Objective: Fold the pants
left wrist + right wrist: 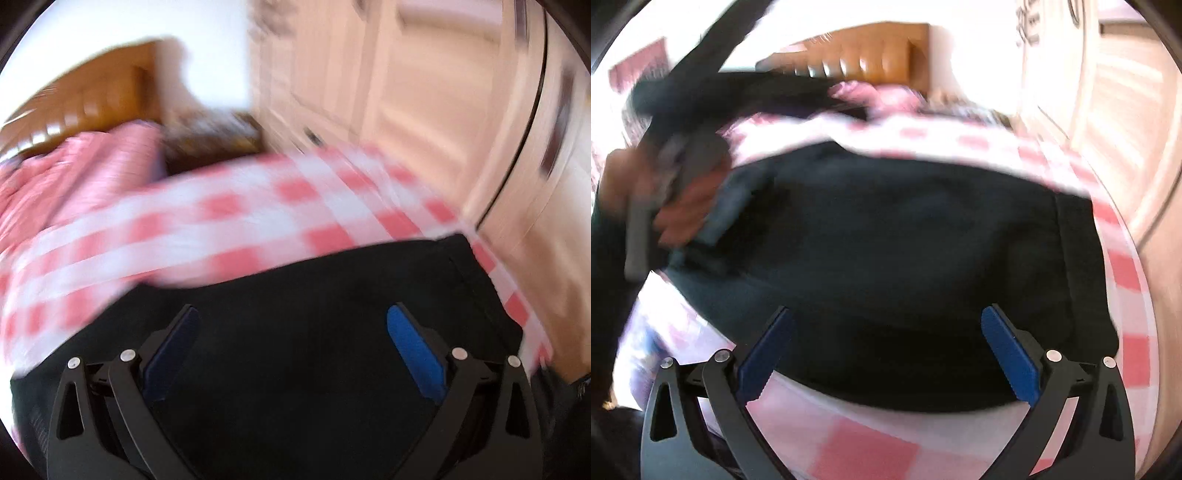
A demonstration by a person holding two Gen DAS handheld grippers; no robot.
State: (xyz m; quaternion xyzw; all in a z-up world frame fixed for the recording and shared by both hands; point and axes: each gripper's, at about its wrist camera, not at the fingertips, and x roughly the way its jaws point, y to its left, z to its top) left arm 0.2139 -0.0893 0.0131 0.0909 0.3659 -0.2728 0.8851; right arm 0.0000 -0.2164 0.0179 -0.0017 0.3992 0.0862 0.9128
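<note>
Pants: dark pants (pixel 905 258) lie as a broad folded mass on the checked cloth; in the right wrist view they fill the middle of the frame, in the left wrist view (pixel 295 332) the lower half from about 4 to 8 o'clock.
Pants edge: a seamed edge runs down the 3 o'clock side of the garment in both views, with checked cloth showing just beyond it.
Left gripper: the left gripper (pixel 293 350) is spread wide, blue pads far apart, nothing between them; it is over the dark fabric, and whether it touches is unclear.
Right gripper: the right gripper (pixel 886 354) is likewise released, jaws wide, holding nothing; its tips are over the near hem of the pants, with checked cloth showing below between the fingers.
Hand: in the right wrist view a hand (pixel 679 206) holding the other tool appears at 9 o'clock, heavily blurred, at the pants' left end.
Surface: red-and-white checked cloth (pixel 221 221) covers the bed under the pants.
Background: a brown padded headboard (pixel 871 55) at 12 o'clock in the right wrist view; pink bedding (pixel 74 173) at 9 o'clock and pale wardrobe doors (pixel 424 92) at 1 o'clock in the left wrist view.
Image quality: both views are smeared.
</note>
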